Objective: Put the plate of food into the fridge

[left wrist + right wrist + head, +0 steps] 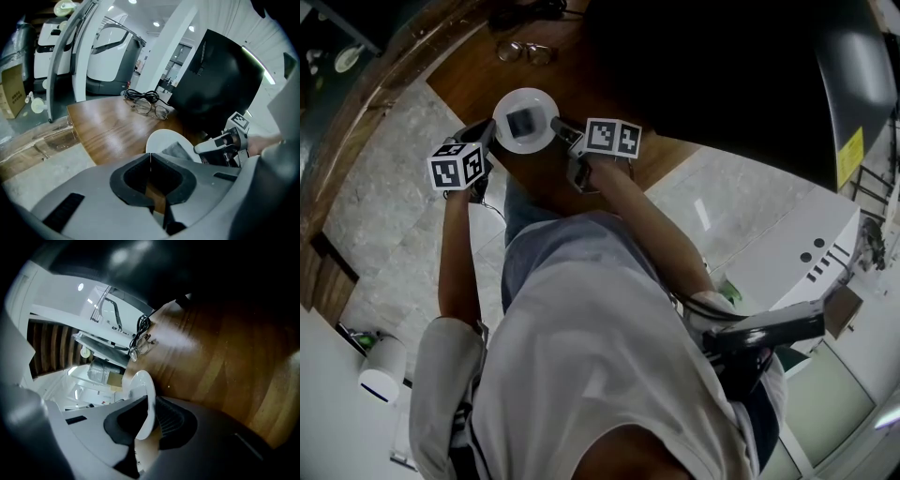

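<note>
Person wears pale grey short-sleeved T-shirt and blue-grey legwear, cut unclear. Left gripper and right gripper have grey moulded shells and black jaw pads, ribbed on the right one. Each carries a cube with black-and-white square markers. Black cable sits by right sleeve.

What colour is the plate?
Plain white plate, carrying grey food; the head view shows it best.
</note>
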